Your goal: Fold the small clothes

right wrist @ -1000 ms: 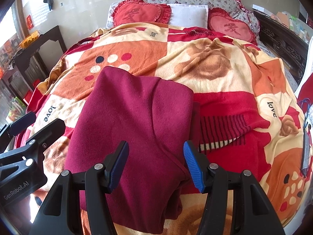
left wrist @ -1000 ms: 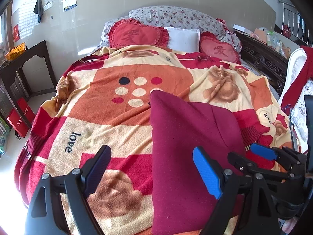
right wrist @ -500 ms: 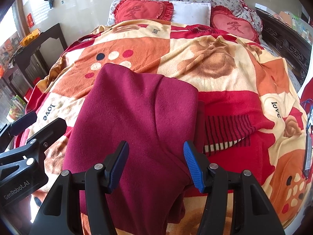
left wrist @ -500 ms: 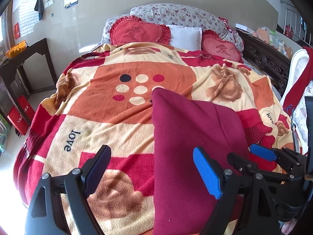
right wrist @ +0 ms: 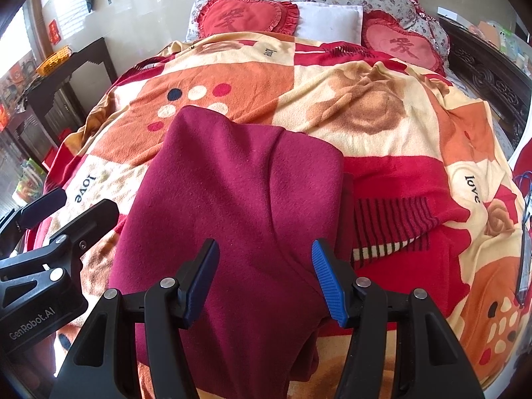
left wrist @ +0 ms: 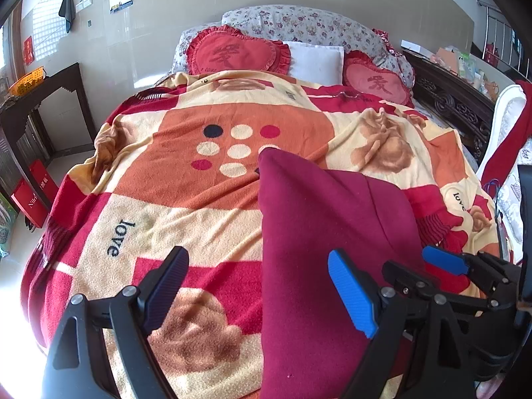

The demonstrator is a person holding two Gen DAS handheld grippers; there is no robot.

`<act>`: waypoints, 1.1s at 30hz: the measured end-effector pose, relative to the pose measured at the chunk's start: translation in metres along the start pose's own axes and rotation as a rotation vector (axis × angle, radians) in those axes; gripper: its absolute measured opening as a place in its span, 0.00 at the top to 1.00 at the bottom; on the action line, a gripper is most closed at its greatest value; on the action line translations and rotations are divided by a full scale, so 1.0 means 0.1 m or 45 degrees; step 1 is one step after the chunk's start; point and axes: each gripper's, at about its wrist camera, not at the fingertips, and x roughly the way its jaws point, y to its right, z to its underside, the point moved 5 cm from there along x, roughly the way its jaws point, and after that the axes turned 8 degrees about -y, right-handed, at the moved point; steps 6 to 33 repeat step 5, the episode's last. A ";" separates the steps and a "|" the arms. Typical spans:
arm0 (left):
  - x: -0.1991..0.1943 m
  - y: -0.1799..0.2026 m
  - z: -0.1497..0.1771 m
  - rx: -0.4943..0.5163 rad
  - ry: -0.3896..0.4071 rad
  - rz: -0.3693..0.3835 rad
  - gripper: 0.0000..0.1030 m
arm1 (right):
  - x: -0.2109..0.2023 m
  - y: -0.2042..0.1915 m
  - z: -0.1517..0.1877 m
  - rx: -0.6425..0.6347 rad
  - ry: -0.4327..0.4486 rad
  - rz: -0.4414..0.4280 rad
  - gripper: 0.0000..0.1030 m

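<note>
A maroon garment (left wrist: 332,232) (right wrist: 239,199) lies folded into a long rectangle on the orange, red and cream blanket (left wrist: 186,206) (right wrist: 382,76) that covers the bed. Its near end hangs over the bed's front edge. My left gripper (left wrist: 259,291) hovers open over the garment's left edge, one finger above the blanket and one above the cloth. My right gripper (right wrist: 266,279) hovers open above the garment's near right part. The cloth shows between its fingers, and the pads do not press on it.
Two red heart cushions (left wrist: 236,51) (left wrist: 379,83), a white pillow (left wrist: 316,61) and a floral pillow lie at the bed's head. A dark table (left wrist: 40,99) with an orange basket stands at the left. At the right are a carved dark frame (left wrist: 455,109) and a white chair with red cloth (left wrist: 508,126).
</note>
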 end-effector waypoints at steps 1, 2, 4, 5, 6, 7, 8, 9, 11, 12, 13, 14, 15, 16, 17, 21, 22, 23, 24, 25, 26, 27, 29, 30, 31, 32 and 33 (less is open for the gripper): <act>0.00 0.00 0.00 0.002 0.004 0.005 0.14 | 0.00 0.00 0.00 -0.001 -0.001 0.000 0.60; 0.01 0.01 0.00 0.005 0.009 0.009 0.14 | 0.01 -0.01 0.00 -0.002 -0.003 -0.001 0.60; 0.02 0.01 0.00 0.009 0.010 0.011 0.14 | 0.02 -0.01 0.00 -0.003 -0.006 -0.005 0.60; 0.03 0.01 0.00 0.008 0.007 0.014 0.14 | 0.03 -0.01 0.00 -0.004 -0.005 -0.009 0.60; 0.03 0.01 0.00 0.008 0.007 0.014 0.14 | 0.03 -0.01 0.00 -0.004 -0.005 -0.009 0.60; 0.03 0.01 0.00 0.008 0.007 0.014 0.14 | 0.03 -0.01 0.00 -0.004 -0.005 -0.009 0.60; 0.03 0.01 0.00 0.008 0.007 0.014 0.14 | 0.03 -0.01 0.00 -0.004 -0.005 -0.009 0.60; 0.03 0.01 0.00 0.008 0.007 0.014 0.14 | 0.03 -0.01 0.00 -0.004 -0.005 -0.009 0.60; 0.03 0.01 0.00 0.008 0.007 0.014 0.14 | 0.03 -0.01 0.00 -0.004 -0.005 -0.009 0.60; 0.03 0.01 0.00 0.008 0.007 0.014 0.14 | 0.03 -0.01 0.00 -0.004 -0.005 -0.009 0.60; 0.03 0.01 0.00 0.008 0.007 0.014 0.14 | 0.03 -0.01 0.00 -0.004 -0.005 -0.009 0.60; 0.03 0.01 0.00 0.008 0.007 0.014 0.14 | 0.03 -0.01 0.00 -0.004 -0.005 -0.009 0.60; 0.03 0.01 0.00 0.008 0.007 0.014 0.14 | 0.03 -0.01 0.00 -0.004 -0.005 -0.009 0.60; 0.03 0.01 0.00 0.008 0.007 0.014 0.14 | 0.03 -0.01 0.00 -0.004 -0.005 -0.009 0.60; 0.03 0.01 0.00 0.008 0.007 0.014 0.14 | 0.03 -0.01 0.00 -0.004 -0.005 -0.009 0.60; 0.03 0.01 0.00 0.008 0.007 0.014 0.14 | 0.03 -0.01 0.00 -0.004 -0.005 -0.009 0.60; 0.03 0.01 0.00 0.008 0.007 0.014 0.14 | 0.03 -0.01 0.00 -0.004 -0.005 -0.009 0.60; 0.03 0.01 0.00 0.008 0.007 0.014 0.14 | 0.03 -0.01 0.00 -0.004 -0.005 -0.009 0.60; 0.03 0.01 0.00 0.008 0.007 0.014 0.14 | 0.03 -0.01 0.00 -0.004 -0.005 -0.009 0.60; 0.03 0.01 0.00 0.008 0.007 0.014 0.14 | 0.03 -0.01 0.00 -0.004 -0.005 -0.009 0.60; 0.03 0.01 0.00 0.008 0.007 0.014 0.14 | 0.03 -0.01 0.00 -0.004 -0.005 -0.009 0.60; 0.03 0.01 0.00 0.008 0.007 0.014 0.14 | 0.03 -0.01 0.00 -0.004 -0.005 -0.009 0.60; 0.03 0.01 0.00 0.008 0.007 0.014 0.14 | 0.03 -0.01 0.00 -0.004 -0.005 -0.009 0.60; 0.03 0.01 0.00 0.008 0.007 0.014 0.14 | 0.03 -0.01 0.00 -0.004 -0.005 -0.009 0.60; 0.03 0.01 0.00 0.008 0.007 0.014 0.14 | 0.03 -0.01 0.00 -0.004 -0.005 -0.009 0.60; 0.03 0.01 0.00 0.008 0.007 0.014 0.14 | 0.03 -0.01 0.00 -0.004 -0.005 -0.009 0.60; 0.03 0.01 0.00 0.008 0.007 0.014 0.14 | 0.03 -0.01 0.00 -0.004 -0.005 -0.009 0.60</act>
